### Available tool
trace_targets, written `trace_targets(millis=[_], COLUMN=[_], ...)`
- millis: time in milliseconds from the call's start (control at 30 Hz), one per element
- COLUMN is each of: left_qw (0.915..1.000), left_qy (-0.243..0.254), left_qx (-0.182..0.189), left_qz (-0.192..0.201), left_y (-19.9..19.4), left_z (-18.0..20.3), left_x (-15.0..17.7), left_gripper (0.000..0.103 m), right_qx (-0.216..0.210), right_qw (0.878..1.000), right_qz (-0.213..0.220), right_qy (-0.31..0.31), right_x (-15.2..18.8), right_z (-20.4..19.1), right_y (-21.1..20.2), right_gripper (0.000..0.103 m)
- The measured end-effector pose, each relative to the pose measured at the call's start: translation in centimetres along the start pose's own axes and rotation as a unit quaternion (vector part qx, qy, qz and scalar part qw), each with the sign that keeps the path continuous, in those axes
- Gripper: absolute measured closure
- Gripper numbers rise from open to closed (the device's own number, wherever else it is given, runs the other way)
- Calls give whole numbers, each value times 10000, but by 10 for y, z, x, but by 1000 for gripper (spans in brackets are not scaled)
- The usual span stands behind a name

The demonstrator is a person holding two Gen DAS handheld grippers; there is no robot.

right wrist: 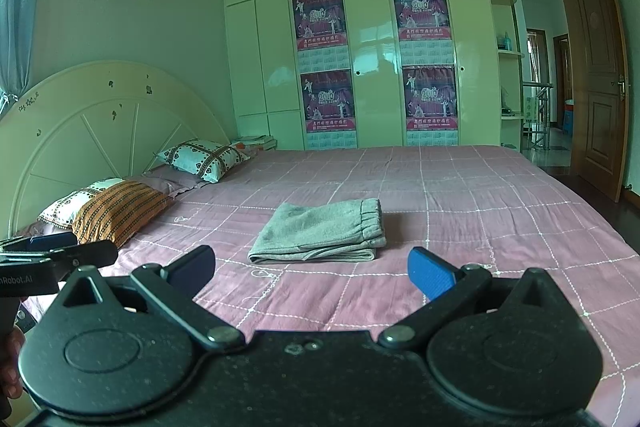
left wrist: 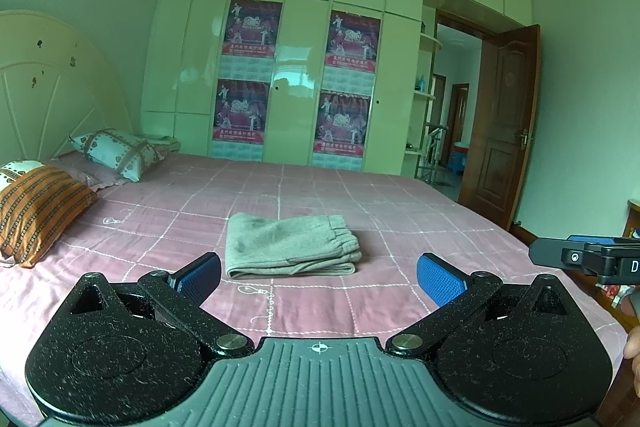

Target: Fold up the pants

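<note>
Bed [left wrist: 400, 211] under folded pants [left wrist: 290, 245], undersides hidden

A wide bed with pink checked cover [right wrist: 460, 195] stands before a glossy cream wardrobe wall [right wrist: 368, 39]; a brown wooden door [right wrist: 596, 75] is open.

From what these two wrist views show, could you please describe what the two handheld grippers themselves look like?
Both are matte black. The left gripper and right gripper each have two rounded teardrop link plates with triangular cutouts, silver pivot bolts and ribbed blue finger pads. The left one's base is ribbed grey with a white crosshair mark. White lettering ending "Robot.AI" shows on the left gripper's side in the right view. No cables or sleeves are visible.
</note>
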State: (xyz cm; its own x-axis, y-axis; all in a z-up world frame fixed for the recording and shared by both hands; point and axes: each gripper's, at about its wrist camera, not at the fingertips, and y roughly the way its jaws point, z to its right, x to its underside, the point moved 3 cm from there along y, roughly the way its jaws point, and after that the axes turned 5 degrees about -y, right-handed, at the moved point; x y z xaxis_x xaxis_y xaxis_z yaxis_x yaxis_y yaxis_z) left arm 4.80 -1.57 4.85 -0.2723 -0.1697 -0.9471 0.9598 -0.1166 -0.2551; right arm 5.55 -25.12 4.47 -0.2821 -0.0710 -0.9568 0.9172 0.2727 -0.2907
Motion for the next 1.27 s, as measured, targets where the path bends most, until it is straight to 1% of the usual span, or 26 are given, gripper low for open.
trace_targets(millis=[400,767,933,1100,1267], left_qw=[10000,9999,9997,9996,9999], left_qy=[49,123,135,130,72], left_qx=[78,67,113,158,61], left_qz=[33,17,171,176,112], left_y=[-2,-1,-4,-2,-1], left_z=[-2,-1,-1,-1,-3], left_x=[0,0,-1,-2,-2], left_gripper=[0,0,0,0,0], right_qx=[-53,-59,-54,-60,-72], right_qw=[10000,10000,10000,10000,9999], right_qz=[-31,-38,-32,-43,-43], right_qy=[-35,-47,-45,-52,-61], right_x=[0,0,0,0,-1], right_z=[5,7,6,8,10], right_y=[2,2,2,3,4], right_gripper=[6,6,6,6,6])
